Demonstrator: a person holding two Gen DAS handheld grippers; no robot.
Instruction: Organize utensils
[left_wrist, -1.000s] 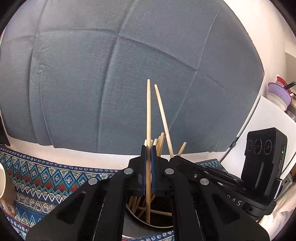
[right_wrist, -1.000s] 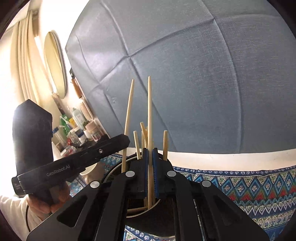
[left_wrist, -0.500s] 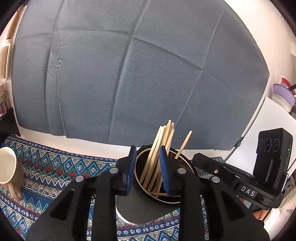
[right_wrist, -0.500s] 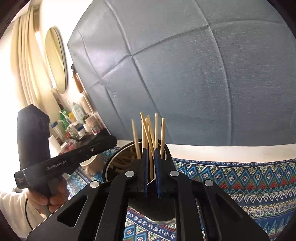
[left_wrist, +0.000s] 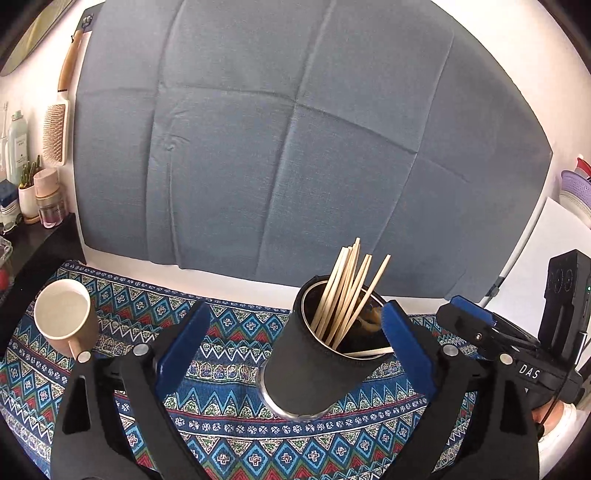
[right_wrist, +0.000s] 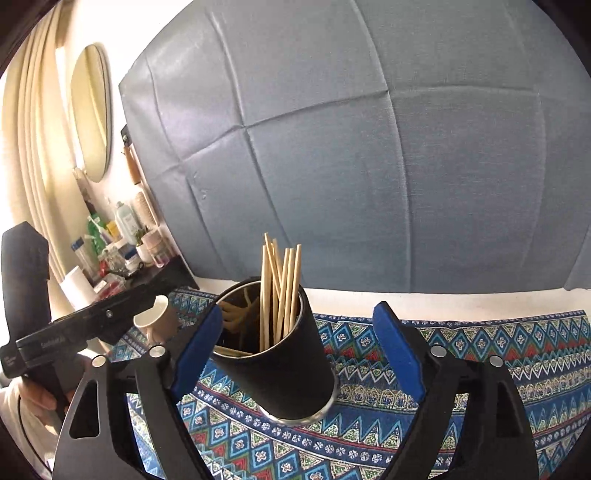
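A black cylindrical holder (left_wrist: 314, 373) stands on the patterned cloth and holds several wooden chopsticks (left_wrist: 343, 284). It also shows in the right wrist view (right_wrist: 284, 365) with the chopsticks (right_wrist: 279, 288) upright in it. My left gripper (left_wrist: 295, 339) is open and empty, its blue pads (left_wrist: 183, 343) wide apart in front of the holder. My right gripper (right_wrist: 301, 339) is open and empty, its jaws either side of the holder. The right gripper's body (left_wrist: 495, 343) shows at the right of the left wrist view.
A tan mug (left_wrist: 64, 319) with a white inside stands at the left on the patterned cloth (left_wrist: 229, 424). A grey cloth (left_wrist: 295, 147) hangs on the wall behind. Bottles and jars (right_wrist: 122, 243) crowd a dark shelf at the left. A hairbrush (left_wrist: 57, 125) hangs on the wall.
Both grippers let go of their chopsticks, which dropped into the holder. Both have opened wide and pulled back from the holder.
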